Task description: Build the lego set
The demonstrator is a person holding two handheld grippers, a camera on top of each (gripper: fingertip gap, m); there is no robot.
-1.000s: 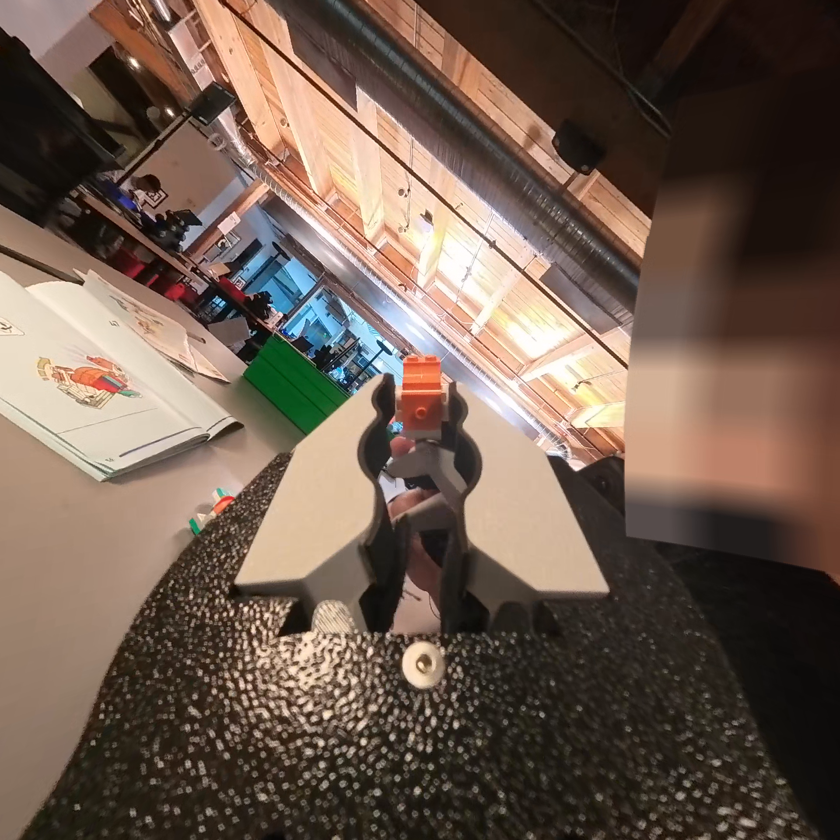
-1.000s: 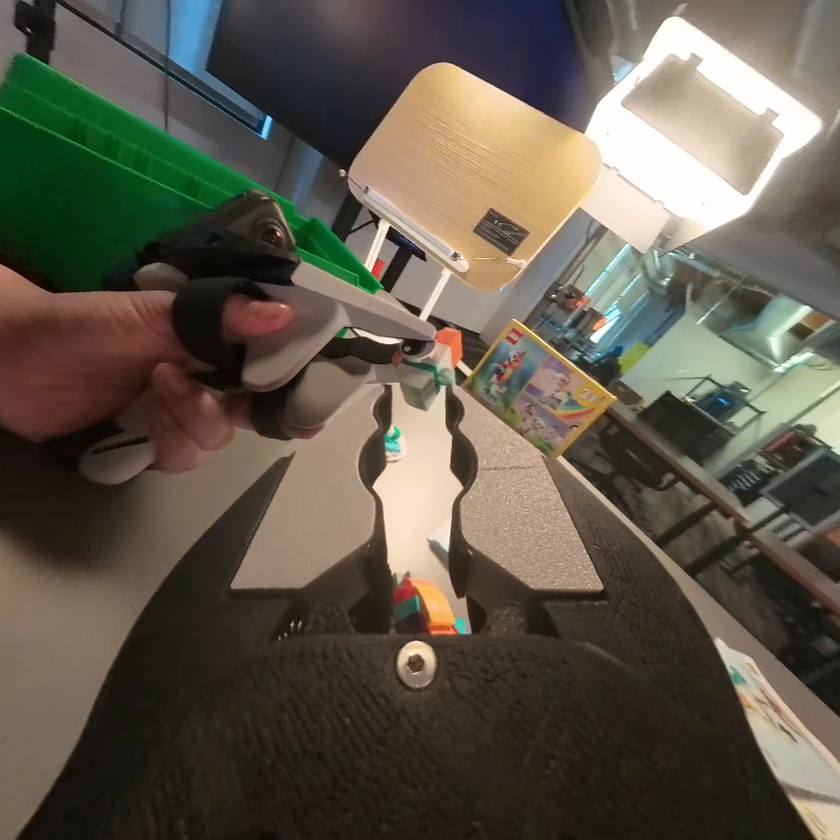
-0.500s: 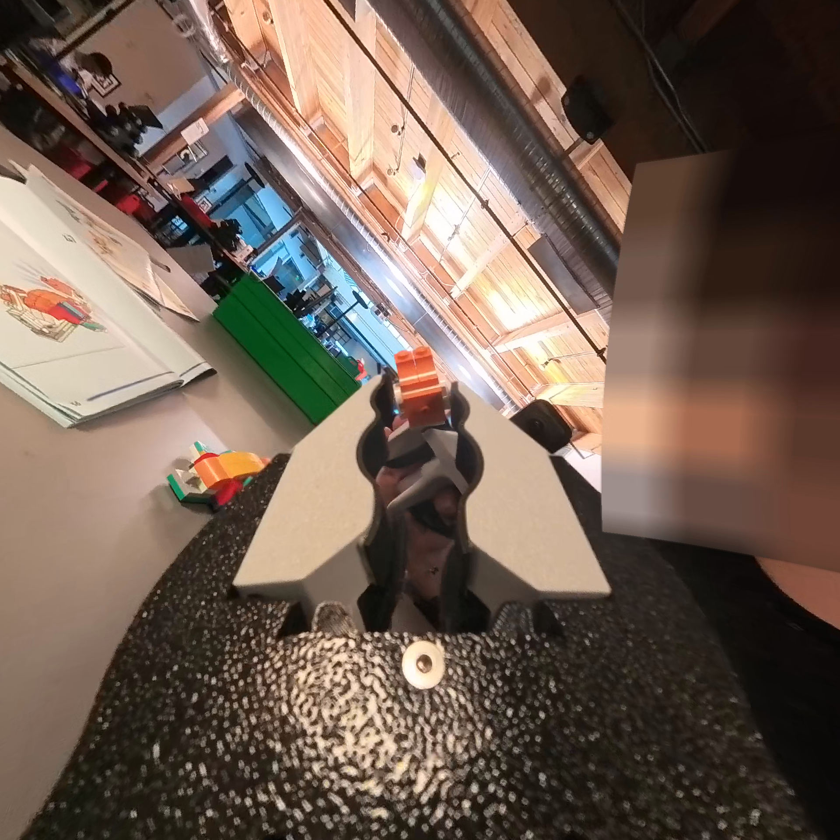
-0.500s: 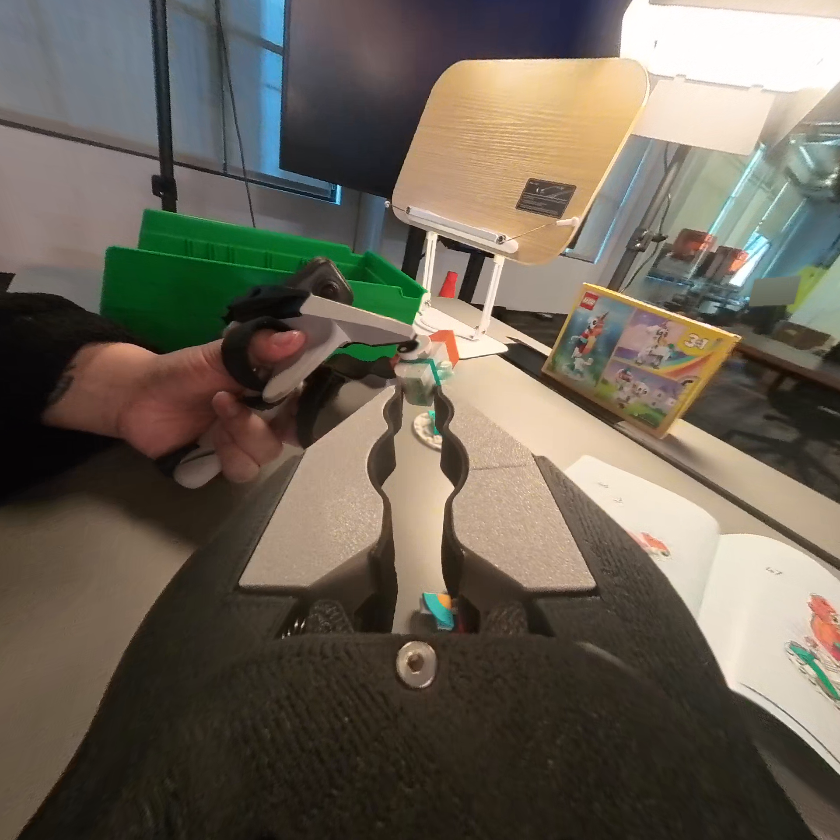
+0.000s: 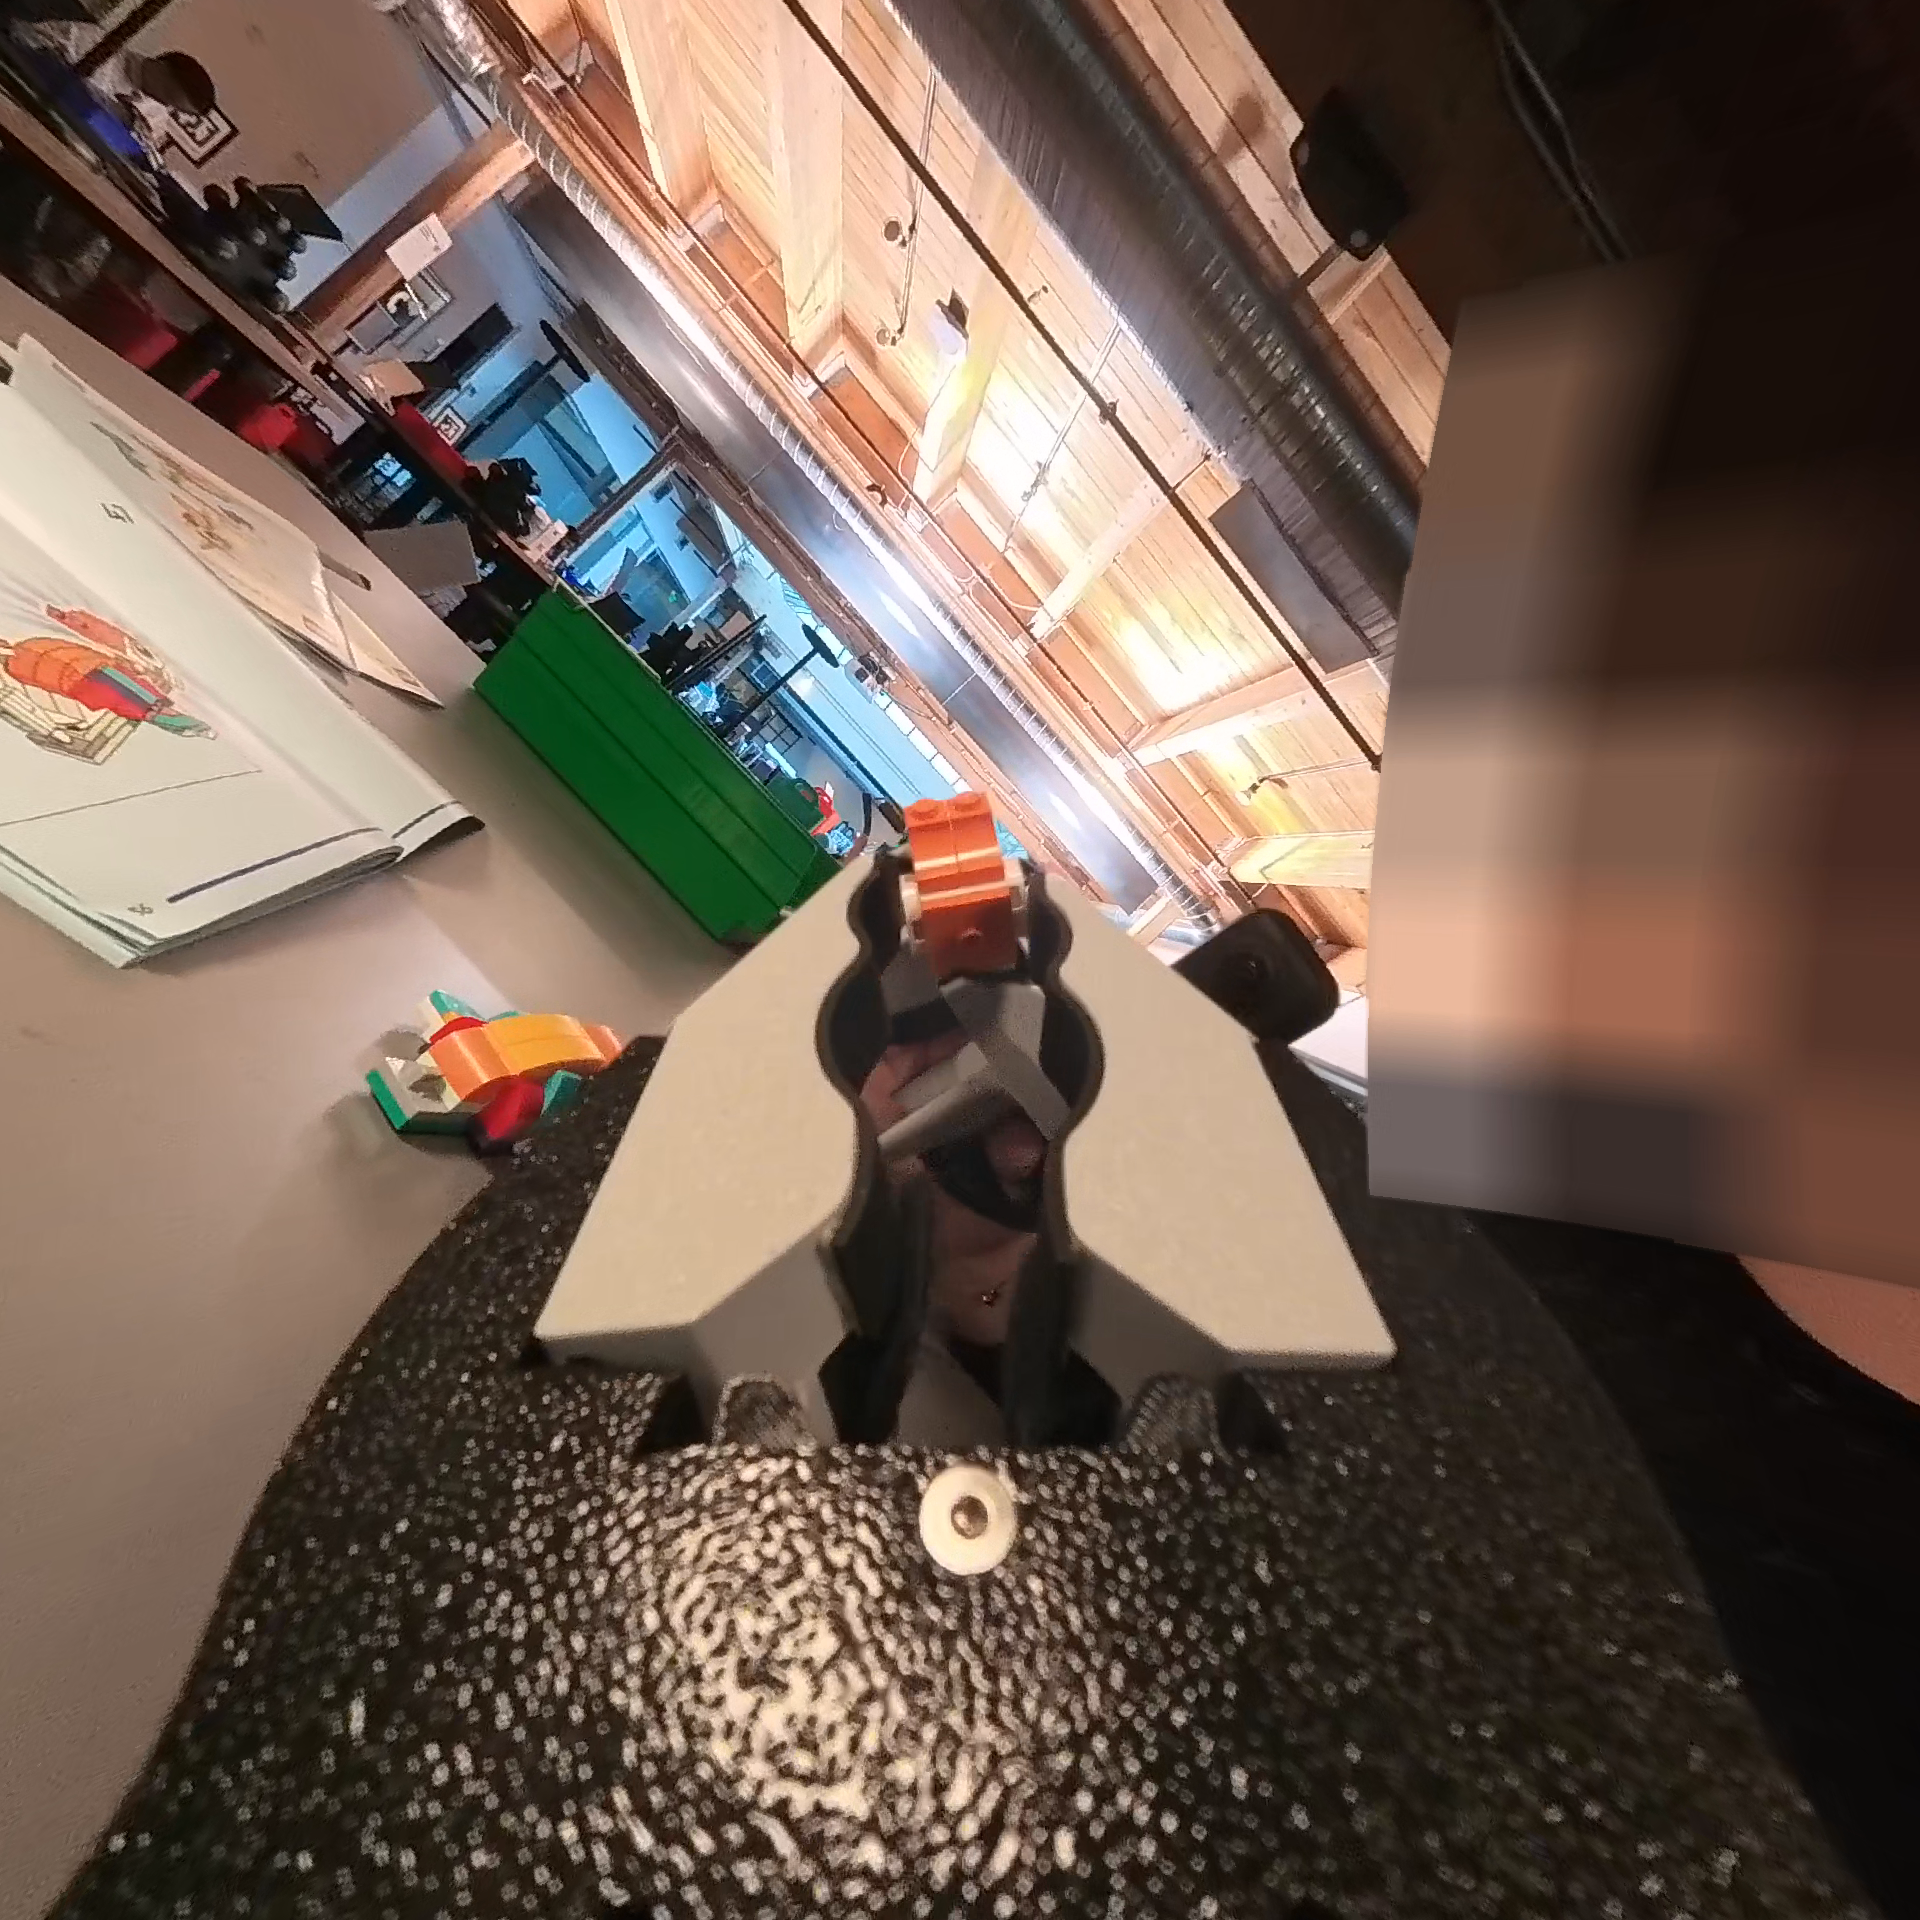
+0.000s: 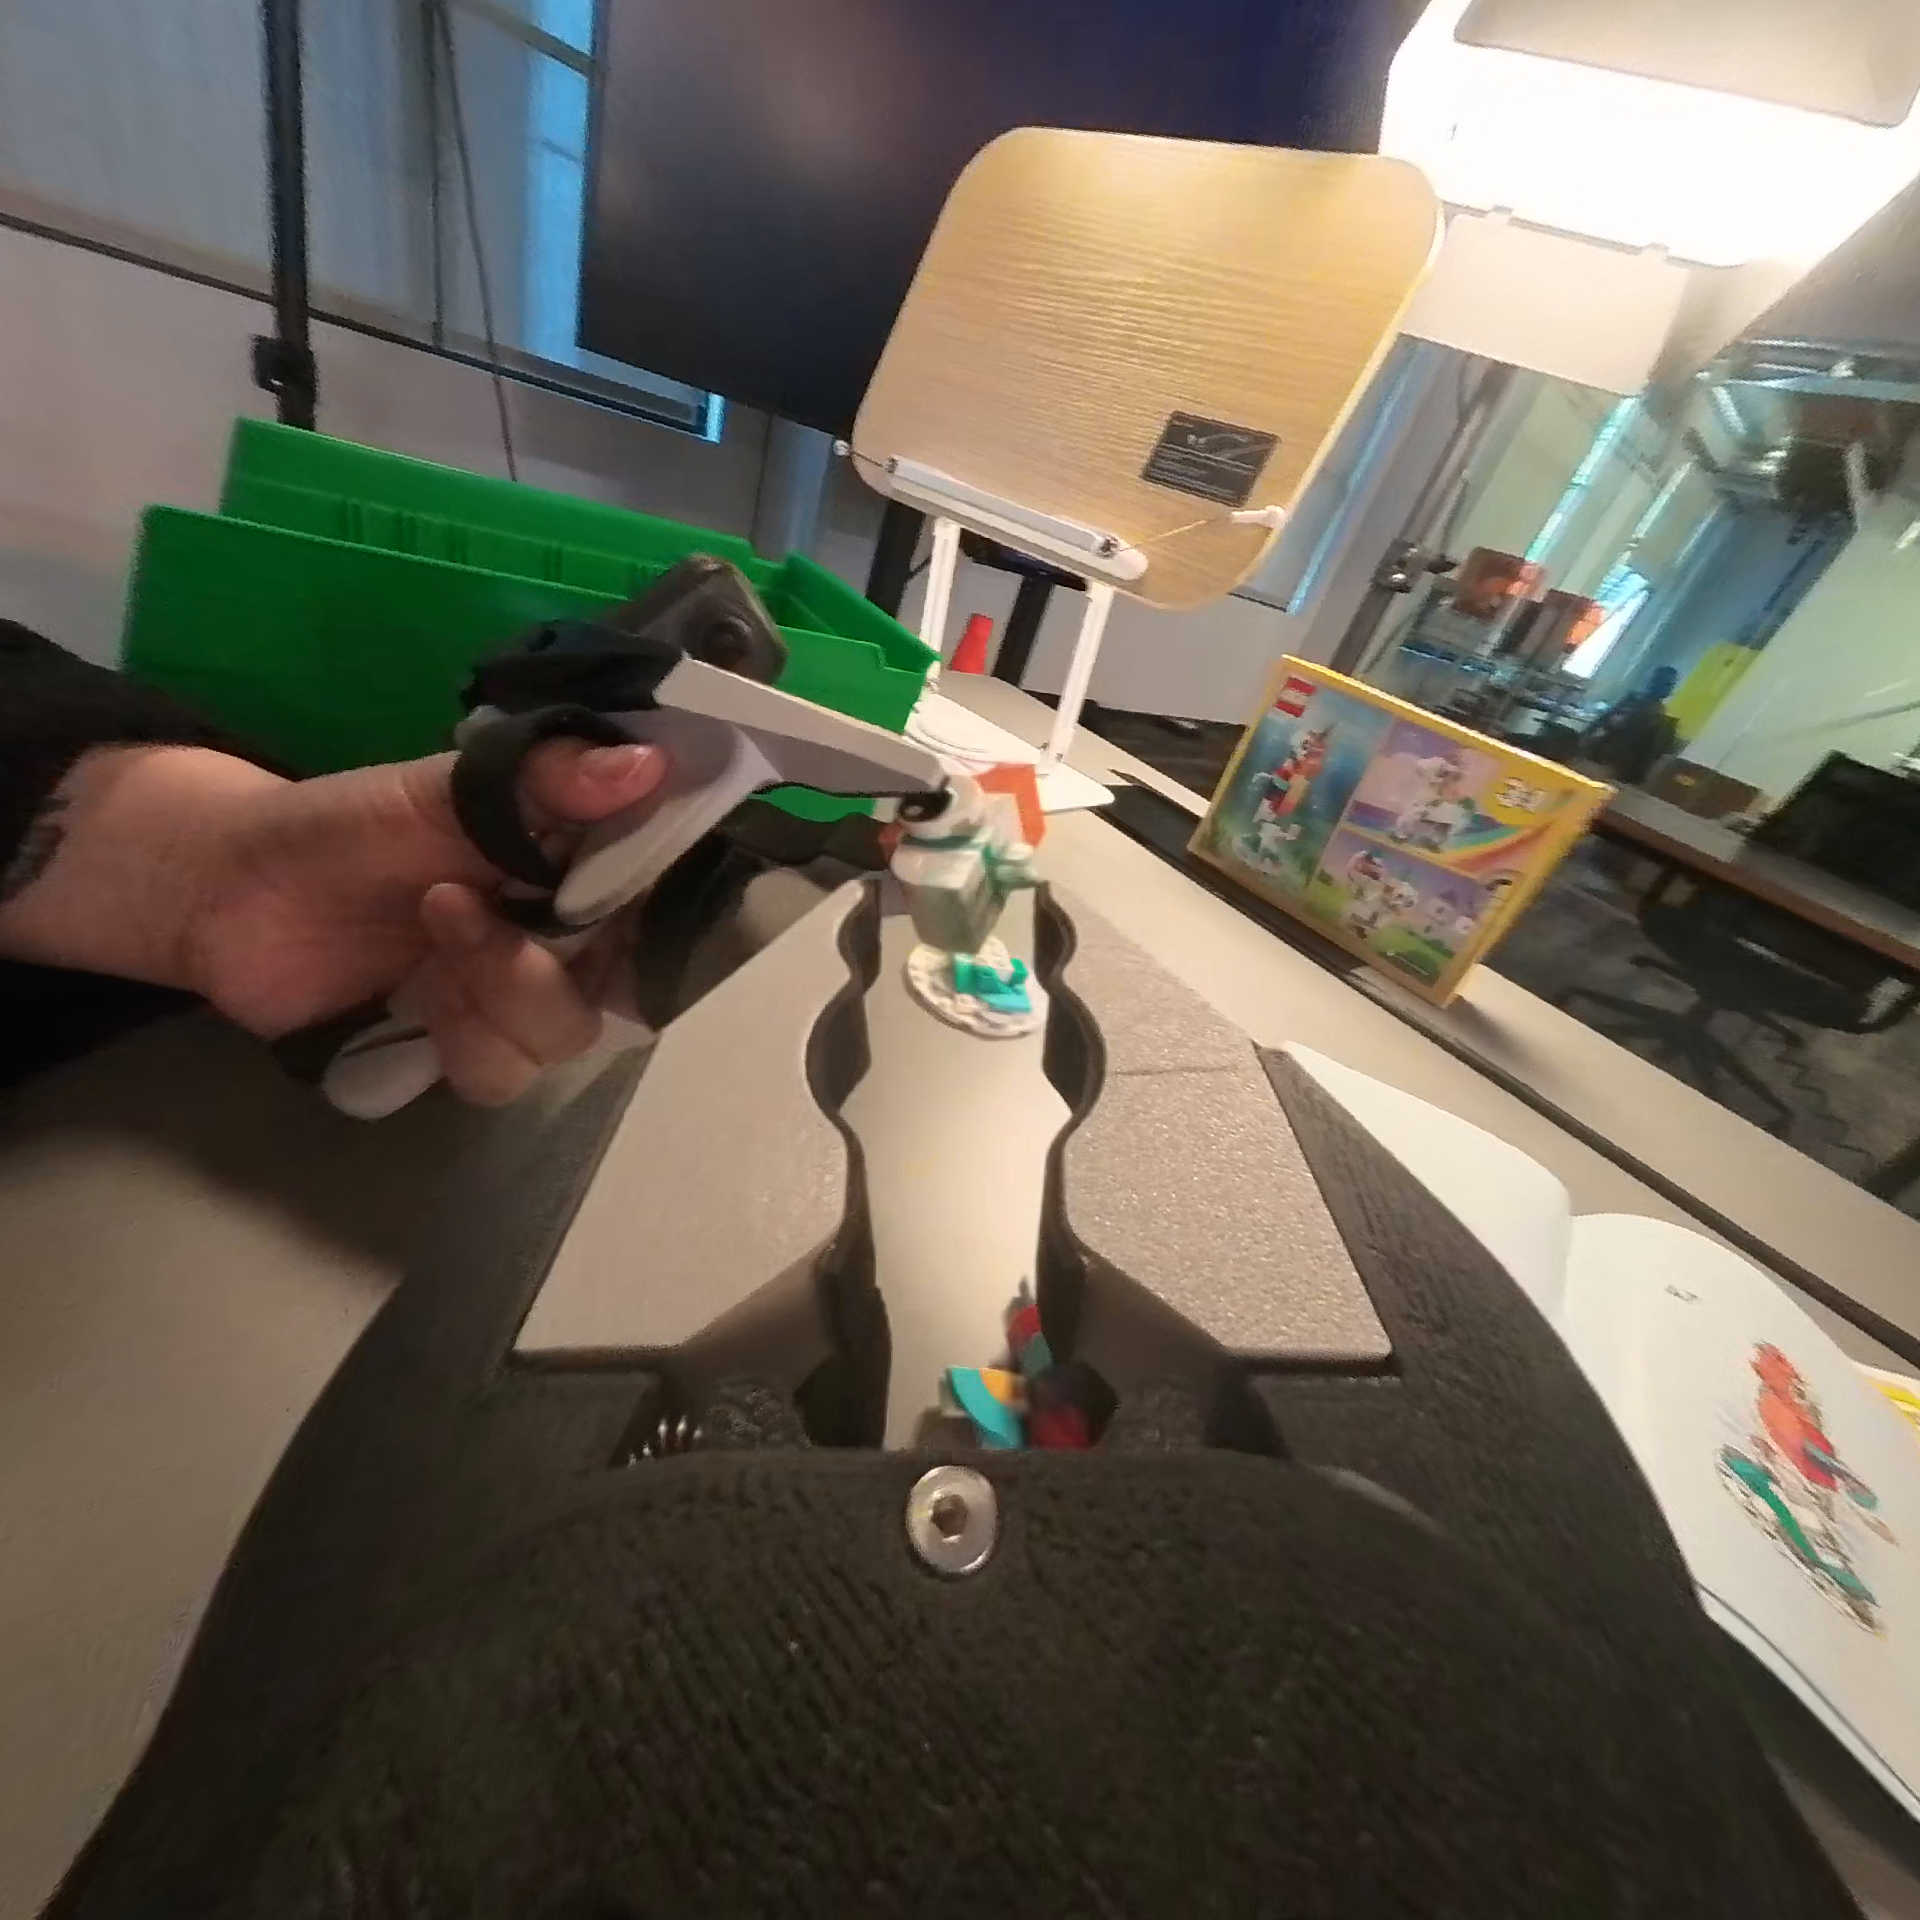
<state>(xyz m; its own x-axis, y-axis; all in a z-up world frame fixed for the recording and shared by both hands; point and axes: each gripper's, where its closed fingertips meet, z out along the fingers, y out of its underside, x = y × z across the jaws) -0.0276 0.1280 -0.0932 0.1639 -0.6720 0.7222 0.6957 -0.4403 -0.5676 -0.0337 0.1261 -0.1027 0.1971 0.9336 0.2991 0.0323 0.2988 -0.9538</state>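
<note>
Orange and white, the lego piece (image 5: pixel 958 894) sat clamped at the tips of your left gripper (image 5: pixel 961 883), raised above the table (image 5: pixel 187 1195). Your right gripper (image 6: pixel 956 935) stood apart, empty, just beneath it. With so shallow a pinch, a push from the right could have twisted the piece loose onto the orange model (image 5: pixel 488 1070).

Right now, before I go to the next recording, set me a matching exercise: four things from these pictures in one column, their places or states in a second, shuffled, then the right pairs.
Things
1. small lego assembly
2. green bin
3. instruction booklet
4. lego box

Places or states
A. lying open on the table
B. standing on its edge on the table, to the right
C. held up in the air, pinched at the tips of the left gripper
D. behind the hand that holds the left gripper

Pairs: 1-C, 2-D, 3-A, 4-B
</note>
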